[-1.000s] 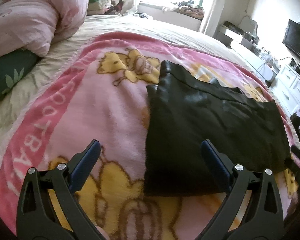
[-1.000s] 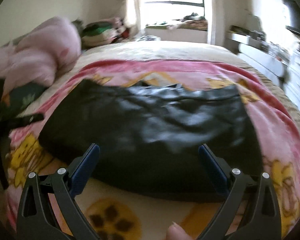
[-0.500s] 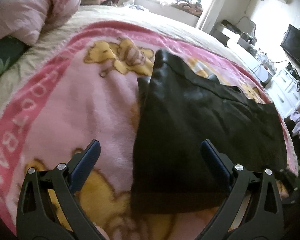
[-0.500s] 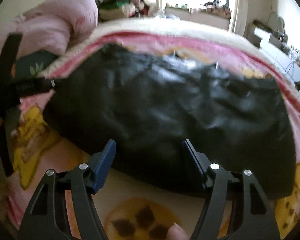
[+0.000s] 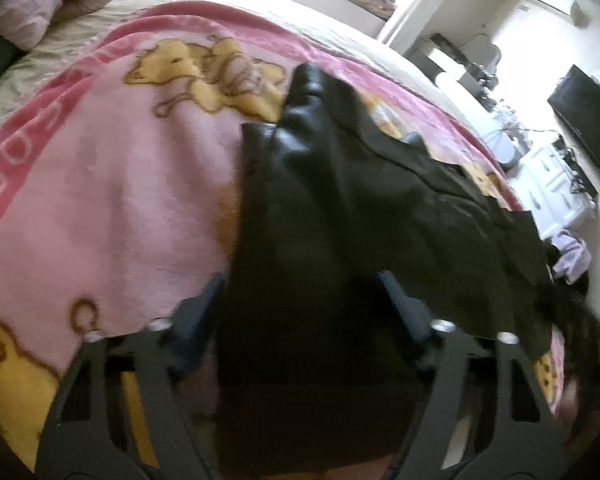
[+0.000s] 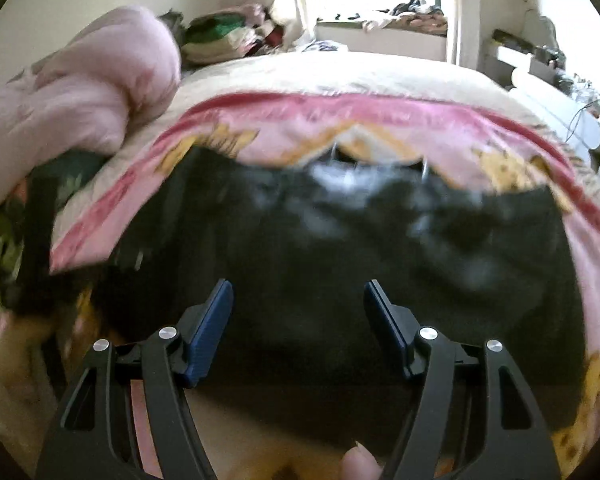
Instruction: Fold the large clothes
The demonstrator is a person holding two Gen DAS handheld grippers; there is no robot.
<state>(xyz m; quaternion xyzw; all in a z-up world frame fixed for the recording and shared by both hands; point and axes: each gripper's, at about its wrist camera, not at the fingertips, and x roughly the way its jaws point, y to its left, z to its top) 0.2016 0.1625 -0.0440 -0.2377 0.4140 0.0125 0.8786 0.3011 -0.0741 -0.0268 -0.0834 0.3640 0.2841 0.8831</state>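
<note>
A black garment lies folded flat on a pink cartoon blanket on the bed. My left gripper is open, its jaws partly narrowed, low over the garment's near left corner with the near hem between its fingers. The garment also fills the right wrist view. My right gripper is open, jaws partly narrowed, just above the garment's near edge. Both views are blurred by motion.
A pink duvet is bunched at the bed's far left, with a green pillow below it. Piled clothes sit by the window. A white cabinet and a wall television stand beyond the bed's right side.
Both grippers have moved forward and down onto the garment's near edge. Their jaws have narrowed from wide open to partly open.
</note>
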